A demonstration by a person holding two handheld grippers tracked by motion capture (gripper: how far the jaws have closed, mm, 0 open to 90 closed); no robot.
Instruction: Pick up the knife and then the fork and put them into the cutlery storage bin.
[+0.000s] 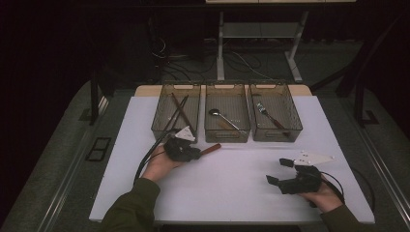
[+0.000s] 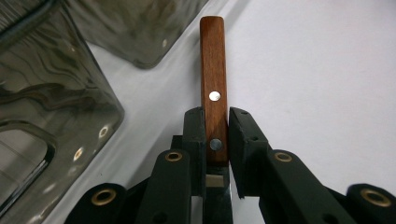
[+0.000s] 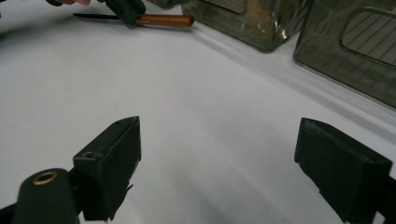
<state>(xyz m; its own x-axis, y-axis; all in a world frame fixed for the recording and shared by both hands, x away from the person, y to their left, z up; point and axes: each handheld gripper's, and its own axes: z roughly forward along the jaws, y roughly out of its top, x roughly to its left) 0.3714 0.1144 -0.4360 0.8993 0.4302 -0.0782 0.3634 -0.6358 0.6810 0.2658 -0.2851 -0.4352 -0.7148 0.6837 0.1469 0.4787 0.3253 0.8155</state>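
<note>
A knife with a brown wooden handle [image 1: 211, 149] lies just in front of the middle bin. My left gripper [image 1: 193, 153] is shut on that handle; in the left gripper view the pads [image 2: 243, 140] press both sides of the riveted wood [image 2: 213, 70], and the handle's end sticks out ahead of the jaws. In the right gripper view the same knife [image 3: 166, 20] shows at the top with its dark blade behind the left gripper [image 3: 126, 9]. My right gripper [image 1: 278, 171] hovers over the white table at the front right, jaws wide open [image 3: 224, 158] with nothing between them.
Three clear bins stand in a row at the back of the white table [image 1: 232, 193]: the left bin [image 1: 159, 129] holds chopsticks [image 1: 178, 112], the middle bin [image 1: 227, 137] a spoon [image 1: 223, 117], the right bin [image 1: 278, 137] a fork [image 1: 270, 116]. Beyond the table are desk legs and cables on the floor.
</note>
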